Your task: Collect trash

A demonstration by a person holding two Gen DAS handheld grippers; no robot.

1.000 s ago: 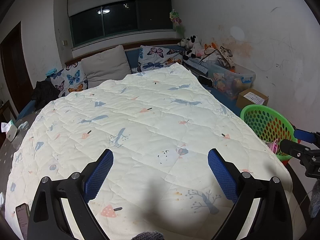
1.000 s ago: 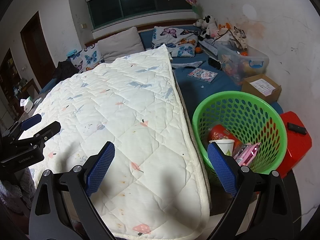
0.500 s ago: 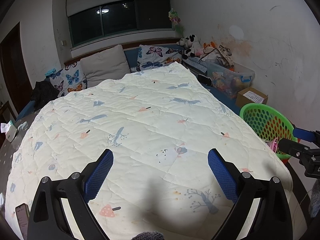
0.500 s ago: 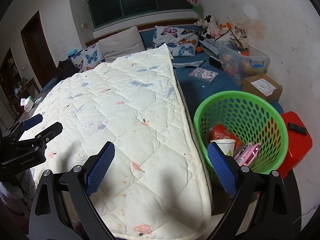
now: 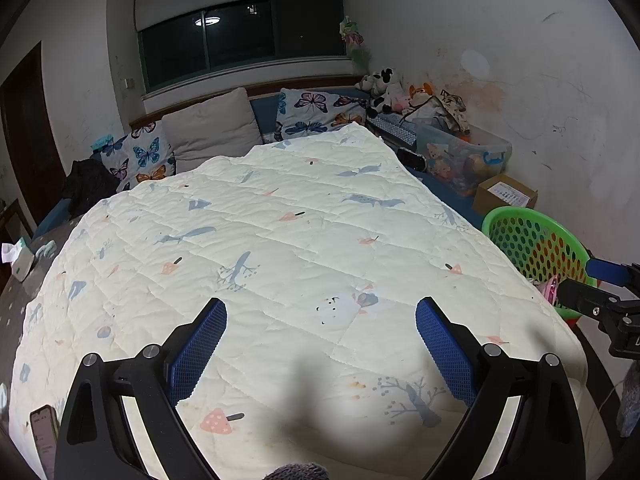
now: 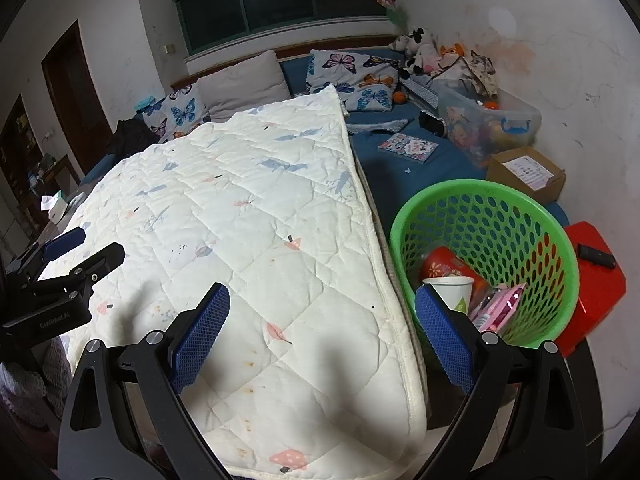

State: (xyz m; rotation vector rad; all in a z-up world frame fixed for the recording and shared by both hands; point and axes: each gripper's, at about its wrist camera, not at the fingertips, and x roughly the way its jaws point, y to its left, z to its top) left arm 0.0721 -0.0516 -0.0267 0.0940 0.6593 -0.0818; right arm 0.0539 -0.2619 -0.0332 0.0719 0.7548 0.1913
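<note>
Trash (image 6: 476, 288) in green basket (image 6: 532, 204), beyond right gripper's (image 6: 322, 336) spread jaws

the quilt (image 5: 304, 240) is cream, stitched in squares, printed with pale blue whales and trees and pink mushrooms. the butterfly pillows (image 6: 356, 80) are pale with blue, orange and purple butterflies; the plain pillow (image 5: 212, 128) between them is beige. the bedsheet (image 6: 404, 172) is dark blue. the basket (image 6: 496, 208) is bright green, pierced with round holes. in it lie a red packet (image 6: 444, 268), a white paper cup (image 6: 450, 292) with a green leaf mark, and a pink wrapper (image 6: 500, 306). the stool (image 6: 592, 292) is red, the cardboard box (image 6: 528, 172) brown. both grippers' pads (image 5: 198, 348) are blue with a fine grid.
</note>
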